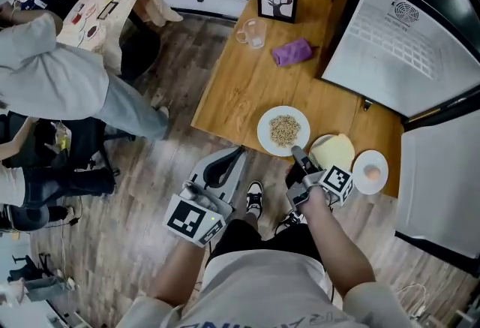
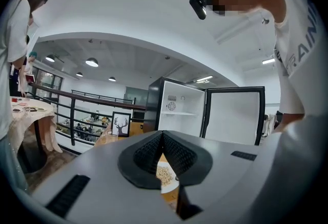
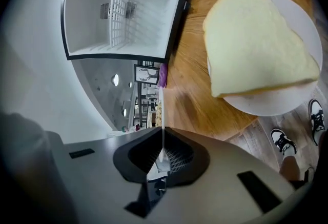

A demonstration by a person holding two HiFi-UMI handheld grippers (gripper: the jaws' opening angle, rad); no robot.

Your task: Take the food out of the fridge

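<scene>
**While the right gripper pinches the round white plate of pale brown grains, the fridge looks emptied**

Since that plate sits at the near edge of the light wooden table, with the right gripper's jaws closed on its near rim, this dish is out of the fridge but not yet let go. Whether it rests fully on the wood or is held a hair above cannot be told. Just beside it, along the same edge toward the fridge-side corner, lies a white plate bearing a pale yellow slab, and next to that a smaller white plate with a pinkish round piece.

The black fridge with a white interior stands open at that end of the table. Its wire rack and the shelf visible from the left gripper view carry nothing that shows, so the unloading seems all but finished. What remains, by my reading, is freeing the grain plate.

The left gripper hangs off the table's near edge, jaws pressed together on nothing.

Farther back on the table lie a crumpled purple cloth, a clear glass mug and a black-framed deer picture.
</scene>
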